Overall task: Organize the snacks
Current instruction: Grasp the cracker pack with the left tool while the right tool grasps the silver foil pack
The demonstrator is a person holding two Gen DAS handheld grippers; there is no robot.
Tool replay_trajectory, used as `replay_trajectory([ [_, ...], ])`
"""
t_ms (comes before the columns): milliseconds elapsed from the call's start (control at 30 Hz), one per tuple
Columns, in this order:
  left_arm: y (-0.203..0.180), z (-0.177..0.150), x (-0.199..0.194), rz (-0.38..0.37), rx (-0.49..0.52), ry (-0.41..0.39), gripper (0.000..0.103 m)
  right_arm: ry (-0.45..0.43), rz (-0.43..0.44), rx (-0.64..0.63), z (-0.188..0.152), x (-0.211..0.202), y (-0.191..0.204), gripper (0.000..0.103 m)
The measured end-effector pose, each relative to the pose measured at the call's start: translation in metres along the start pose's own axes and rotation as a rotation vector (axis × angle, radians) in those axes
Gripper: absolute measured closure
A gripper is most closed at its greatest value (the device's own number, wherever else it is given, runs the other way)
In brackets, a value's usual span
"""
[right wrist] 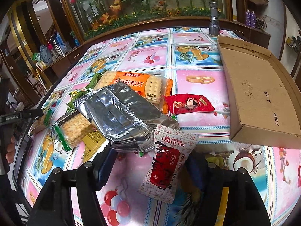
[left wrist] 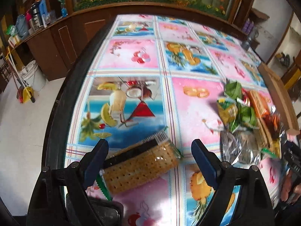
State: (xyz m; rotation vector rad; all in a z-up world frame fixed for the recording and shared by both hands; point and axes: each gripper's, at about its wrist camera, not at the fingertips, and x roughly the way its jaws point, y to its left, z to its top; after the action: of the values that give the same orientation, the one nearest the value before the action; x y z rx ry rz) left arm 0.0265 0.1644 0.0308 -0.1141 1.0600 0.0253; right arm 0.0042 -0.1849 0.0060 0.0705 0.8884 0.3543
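A clear-wrapped cracker pack [left wrist: 143, 164] is seen between the spread left tongs [left wrist: 149, 162], near the surface's [left wrist: 131, 56] left edge. The right tongs [right wrist: 148, 166] are spread around a white-and-red candy [right wrist: 165, 169].

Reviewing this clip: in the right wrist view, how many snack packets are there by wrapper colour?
Orange: 1, cracker pack
Silver: 1, foil pack
Red: 1, candy
White with red: 1, candy
Green-edged: 2 clear, crackers and a small one; more green and yellow wrappers lie half hidden
Total: 6 clear
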Motion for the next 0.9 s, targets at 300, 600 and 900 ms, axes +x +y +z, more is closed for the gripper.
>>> replay_trajectory([
  [300, -0.038, -0.024, -0.004, -0.045, 0.197, 0.022, 0.013, 0.000, 0.018, 0.009, 0.000, -0.001, -0.002, 0.029],
  [600, 0.008, 0.009, 0.007, 0.011, 0.080, 0.033, 0.013, -0.004, 0.022, 0.011, 0.000, -0.002, -0.003, 0.029],
  [900, -0.035, -0.027, -0.001, -0.136, 0.143, 0.102, 0.013, -0.007, 0.022, 0.011, 0.001, -0.002, -0.003, 0.029],
])
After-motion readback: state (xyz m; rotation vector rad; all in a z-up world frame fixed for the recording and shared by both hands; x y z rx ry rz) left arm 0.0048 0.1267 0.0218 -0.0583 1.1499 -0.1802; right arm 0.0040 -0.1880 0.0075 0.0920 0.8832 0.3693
